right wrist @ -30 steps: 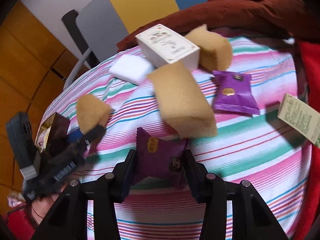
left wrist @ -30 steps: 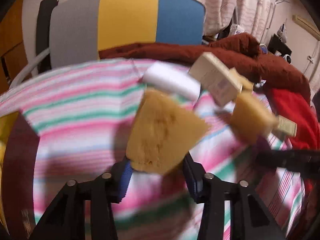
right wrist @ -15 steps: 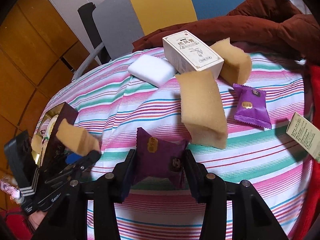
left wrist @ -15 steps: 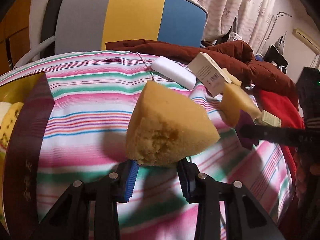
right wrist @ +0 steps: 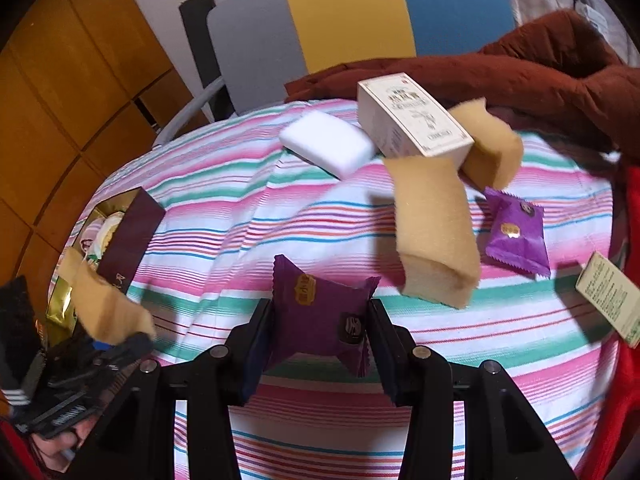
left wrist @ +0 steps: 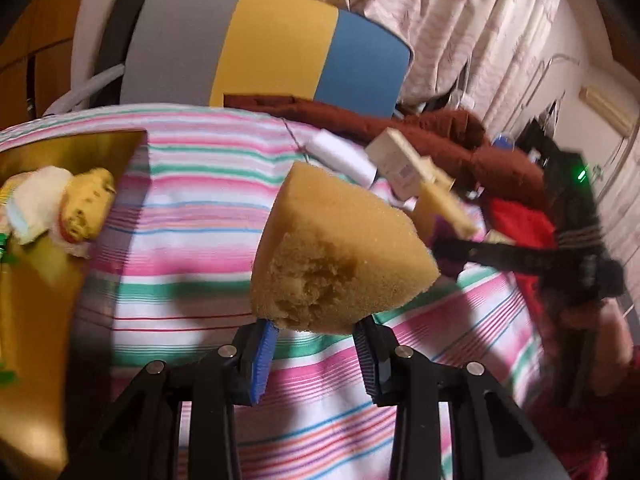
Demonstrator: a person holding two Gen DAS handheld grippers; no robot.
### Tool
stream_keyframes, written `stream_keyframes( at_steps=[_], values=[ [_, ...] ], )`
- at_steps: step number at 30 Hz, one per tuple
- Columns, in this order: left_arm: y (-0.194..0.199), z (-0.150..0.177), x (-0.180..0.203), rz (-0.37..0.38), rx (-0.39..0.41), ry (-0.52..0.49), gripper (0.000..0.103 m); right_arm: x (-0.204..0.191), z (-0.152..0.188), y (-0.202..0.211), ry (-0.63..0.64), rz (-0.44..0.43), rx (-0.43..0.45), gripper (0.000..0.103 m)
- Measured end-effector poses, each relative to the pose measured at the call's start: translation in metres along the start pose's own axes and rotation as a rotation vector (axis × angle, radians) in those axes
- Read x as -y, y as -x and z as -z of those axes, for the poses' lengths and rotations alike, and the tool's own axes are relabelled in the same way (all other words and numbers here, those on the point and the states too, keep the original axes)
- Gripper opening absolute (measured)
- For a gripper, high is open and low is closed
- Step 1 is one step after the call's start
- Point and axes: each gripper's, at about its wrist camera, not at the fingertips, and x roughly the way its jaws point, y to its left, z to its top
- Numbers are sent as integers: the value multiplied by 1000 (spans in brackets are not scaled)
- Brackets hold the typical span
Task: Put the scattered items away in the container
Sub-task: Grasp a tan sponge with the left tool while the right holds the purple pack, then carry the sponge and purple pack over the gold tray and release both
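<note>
Left of the left gripper (left wrist: 316, 344) sits the gold-lined container (left wrist: 36, 280), already holding some items. That gripper pinches a torn yellow sponge wedge (left wrist: 340, 252); its jaws closed further on it within the last second. The right gripper (right wrist: 320, 336) clamps a purple snack packet (right wrist: 320, 312). Beyond its fingers lie a white block (right wrist: 328, 144), a white carton (right wrist: 412, 120) and a tan sponge slab (right wrist: 432, 228). Further right rest 1 more purple packet (right wrist: 516, 232) and a pale green box (right wrist: 608, 296), on the striped cloth (right wrist: 240, 220).
</note>
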Motion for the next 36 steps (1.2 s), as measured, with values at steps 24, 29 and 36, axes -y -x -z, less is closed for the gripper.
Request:
stream_keyframes(
  at_steps=[24, 29, 36],
  values=[
    [132, 14, -149, -110, 131, 315, 36, -229, -2, -11, 311, -318, 41, 47],
    [151, 24, -191, -182, 131, 393, 37, -284, -3, -39, 375, -329, -10, 47],
    [145, 28, -233, -237, 53, 438, 37, -329, -3, -85, 416, -265, -85, 47]
  ],
)
